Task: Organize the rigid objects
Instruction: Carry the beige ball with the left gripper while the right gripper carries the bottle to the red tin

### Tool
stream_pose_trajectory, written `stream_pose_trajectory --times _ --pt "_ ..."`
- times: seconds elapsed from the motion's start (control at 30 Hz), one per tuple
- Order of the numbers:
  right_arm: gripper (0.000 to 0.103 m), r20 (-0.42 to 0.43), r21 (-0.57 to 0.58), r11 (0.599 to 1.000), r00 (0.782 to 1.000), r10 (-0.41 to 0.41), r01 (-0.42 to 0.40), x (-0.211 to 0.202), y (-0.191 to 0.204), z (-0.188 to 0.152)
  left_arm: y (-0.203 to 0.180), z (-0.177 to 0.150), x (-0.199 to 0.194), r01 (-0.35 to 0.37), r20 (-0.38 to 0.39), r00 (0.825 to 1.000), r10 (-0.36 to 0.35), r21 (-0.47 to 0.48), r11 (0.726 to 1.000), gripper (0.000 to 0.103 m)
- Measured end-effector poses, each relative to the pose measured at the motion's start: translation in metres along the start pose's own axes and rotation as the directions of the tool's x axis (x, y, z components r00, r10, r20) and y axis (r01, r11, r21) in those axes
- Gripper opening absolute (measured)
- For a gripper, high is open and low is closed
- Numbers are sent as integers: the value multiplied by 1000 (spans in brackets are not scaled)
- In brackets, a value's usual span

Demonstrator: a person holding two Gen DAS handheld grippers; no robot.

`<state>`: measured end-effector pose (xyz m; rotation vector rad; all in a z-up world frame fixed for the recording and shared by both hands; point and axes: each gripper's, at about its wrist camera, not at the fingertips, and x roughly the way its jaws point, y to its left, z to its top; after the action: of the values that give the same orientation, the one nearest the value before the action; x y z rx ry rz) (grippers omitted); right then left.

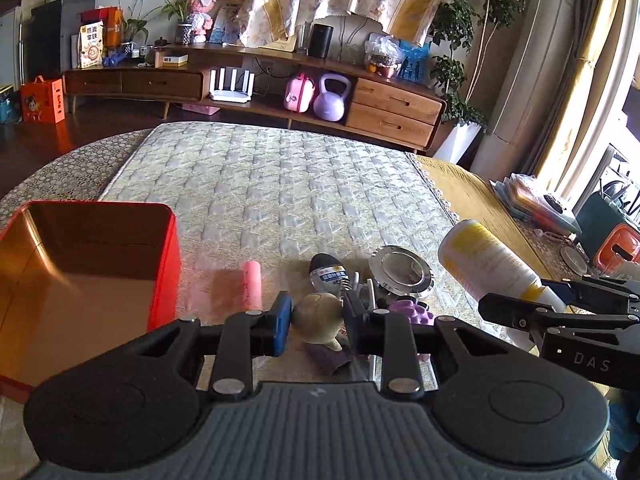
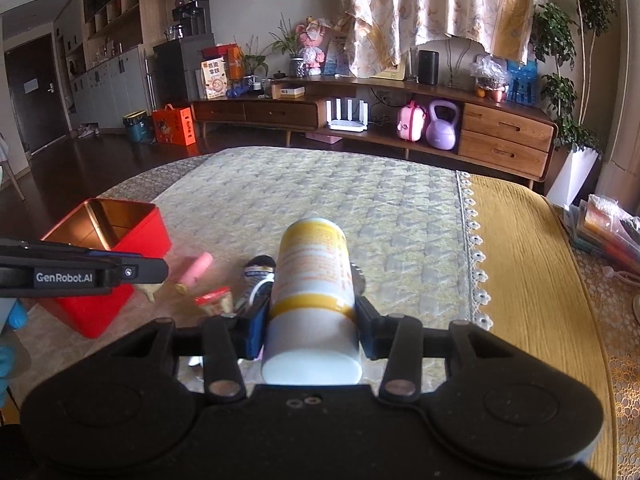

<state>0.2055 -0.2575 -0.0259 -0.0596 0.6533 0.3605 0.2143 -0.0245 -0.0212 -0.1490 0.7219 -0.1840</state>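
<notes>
My left gripper is shut on a small beige figurine with a purple base, held just above the quilted mat. My right gripper is shut on a white and yellow bottle, which also shows in the left wrist view, raised at the right. An open red tin box stands at the left; it also shows in the right wrist view. On the mat lie a pink tube, a dark labelled tube, a round silver dish and a purple piece.
The quilted mat covers a table, with a yellow cloth to the right. A stack of coloured folders lies at the far right. A wooden TV cabinet stands beyond the table.
</notes>
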Motion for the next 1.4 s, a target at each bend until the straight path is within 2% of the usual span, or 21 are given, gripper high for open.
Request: stream_pose_trajectory --times 0.33,0.7,0.97,1.4 --pt "44 5 -79 993 996 93 -92 -4 65 25 51 6 -40 -71 37 997 73 -51 996 27" --pt "44 -25 -139 977 987 159 -161 22 139 40 122 8 -60 -146 56 987 154 -127 981 27" --pt "44 -67 -177 968 983 169 -178 55 185 47 164 19 -45 -205 34 977 213 -150 967 27" --pt "44 -157 -244 953 977 146 -182 115 235 51 200 42 3 -288 -10 957 290 -146 947 27"
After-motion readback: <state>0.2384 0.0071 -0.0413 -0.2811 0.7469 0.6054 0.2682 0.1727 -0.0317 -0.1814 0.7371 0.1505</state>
